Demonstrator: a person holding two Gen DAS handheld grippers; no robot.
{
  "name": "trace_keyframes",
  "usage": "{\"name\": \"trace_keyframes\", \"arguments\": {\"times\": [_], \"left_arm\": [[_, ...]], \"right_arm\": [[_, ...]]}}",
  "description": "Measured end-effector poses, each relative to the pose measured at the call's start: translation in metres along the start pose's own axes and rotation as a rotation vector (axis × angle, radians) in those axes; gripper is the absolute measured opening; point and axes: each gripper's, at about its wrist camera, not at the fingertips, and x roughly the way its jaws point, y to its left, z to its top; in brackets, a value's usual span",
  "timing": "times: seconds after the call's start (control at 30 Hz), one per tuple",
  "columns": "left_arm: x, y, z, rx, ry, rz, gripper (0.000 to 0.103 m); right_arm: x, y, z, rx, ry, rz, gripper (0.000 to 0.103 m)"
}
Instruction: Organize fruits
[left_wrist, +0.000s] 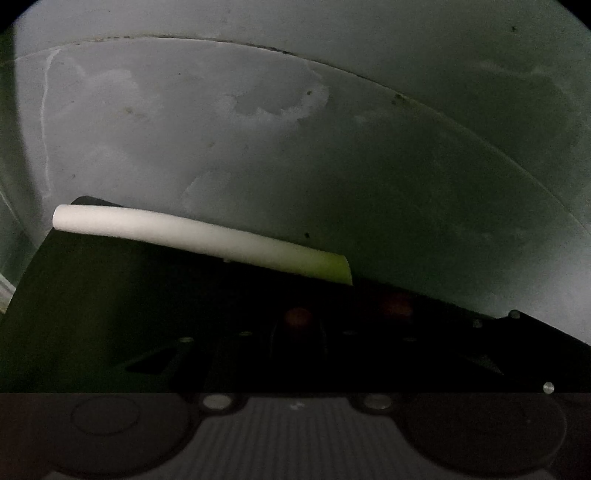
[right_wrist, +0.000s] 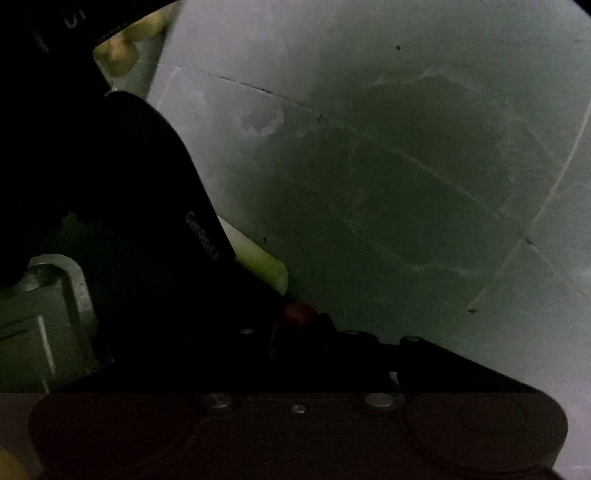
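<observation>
Leek (left_wrist: 199, 236) — yellow fruit (right_wrist: 118, 55) right-only.

Floor (left_wrist: 332, 147): grey, stained with paler blotches, dark specks. Tube (left_wrist: 184, 232): white, shading to pale green at one end. Gripper (right_wrist: 166, 258): black, white lettering.
</observation>
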Motion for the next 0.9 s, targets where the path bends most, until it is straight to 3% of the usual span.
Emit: {"name": "trace_keyframes", "arguments": {"times": [0.9], "left_arm": [[-0.052, -0.017, -0.036, 0.137, 0.026, -0.084, 0.024]], "right_arm": [[-0.069, 0.024, -0.008, 0.072, 0.049, -0.105, 0.022]]}}
